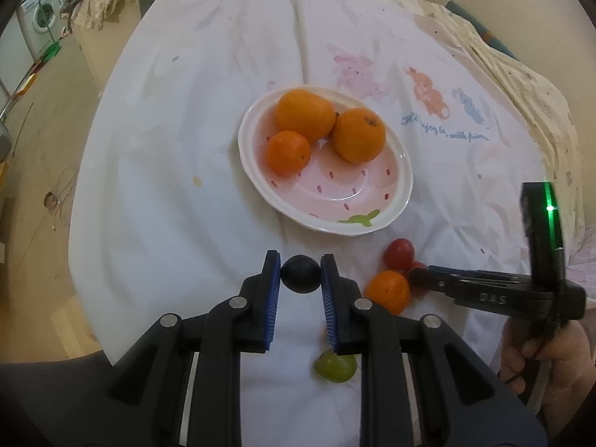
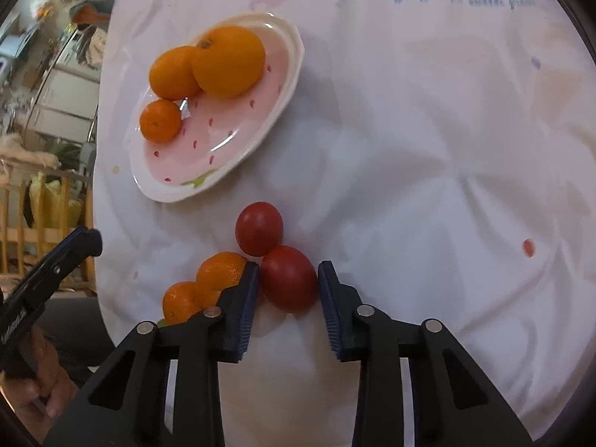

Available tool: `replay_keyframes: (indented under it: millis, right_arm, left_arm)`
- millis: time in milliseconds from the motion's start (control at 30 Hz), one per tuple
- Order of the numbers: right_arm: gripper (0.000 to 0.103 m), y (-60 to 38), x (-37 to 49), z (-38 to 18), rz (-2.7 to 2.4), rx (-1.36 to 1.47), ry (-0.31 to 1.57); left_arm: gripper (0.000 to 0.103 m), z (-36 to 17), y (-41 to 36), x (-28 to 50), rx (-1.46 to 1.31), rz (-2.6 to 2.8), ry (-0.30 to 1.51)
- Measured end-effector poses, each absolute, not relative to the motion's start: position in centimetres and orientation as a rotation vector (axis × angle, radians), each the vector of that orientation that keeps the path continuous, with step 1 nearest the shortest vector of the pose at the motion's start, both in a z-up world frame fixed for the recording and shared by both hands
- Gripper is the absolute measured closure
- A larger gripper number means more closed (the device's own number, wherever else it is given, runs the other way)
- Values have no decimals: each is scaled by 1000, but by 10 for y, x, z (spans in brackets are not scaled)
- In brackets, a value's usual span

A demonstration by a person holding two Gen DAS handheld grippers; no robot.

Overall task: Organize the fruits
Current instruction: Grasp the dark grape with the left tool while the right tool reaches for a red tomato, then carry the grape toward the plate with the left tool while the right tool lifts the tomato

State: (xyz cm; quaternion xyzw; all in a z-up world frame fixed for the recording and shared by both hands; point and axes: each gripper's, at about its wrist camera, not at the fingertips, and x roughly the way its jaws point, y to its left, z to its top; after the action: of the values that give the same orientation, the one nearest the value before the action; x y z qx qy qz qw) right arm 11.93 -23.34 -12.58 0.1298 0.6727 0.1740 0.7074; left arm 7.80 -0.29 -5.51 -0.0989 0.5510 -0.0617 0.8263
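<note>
Our left gripper (image 1: 300,273) has its two blue pads closed on a small dark grape (image 1: 300,274). It looks held just above the white cloth (image 1: 178,193), near the front rim of the pink plate (image 1: 404,171). The grape is light, smooth and squishy, so we think a soft squeeze across its round middle is best. Too hard and it could pop.

Our right gripper (image 2: 287,283) is open around a red tomato (image 2: 288,278). The left pad touches it or is very close; the right pad has a small gap. A second red tomato (image 2: 259,228) touches the first one. Tomatoes are slippery and thin-skinned, so we should hold the fat middle.

Three oranges (image 1: 304,113) sit on the plate already. A small orange (image 1: 387,291) and a green grape (image 1: 334,365) wait on the cloth. The right view shows two small oranges there.
</note>
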Motion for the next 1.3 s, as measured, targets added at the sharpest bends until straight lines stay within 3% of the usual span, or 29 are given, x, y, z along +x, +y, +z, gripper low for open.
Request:
replay_keyframes:
  millis: [700,1300]
  right_arm:
    - [71,-268,107,-66,435,433,1283]
    - [71,-287,126,-20,495,550,1078]
  left_arm:
    - [85,-52,11,74,-172,-37,1124]
    - [85,-7,-19,115,-16,-69,1073]
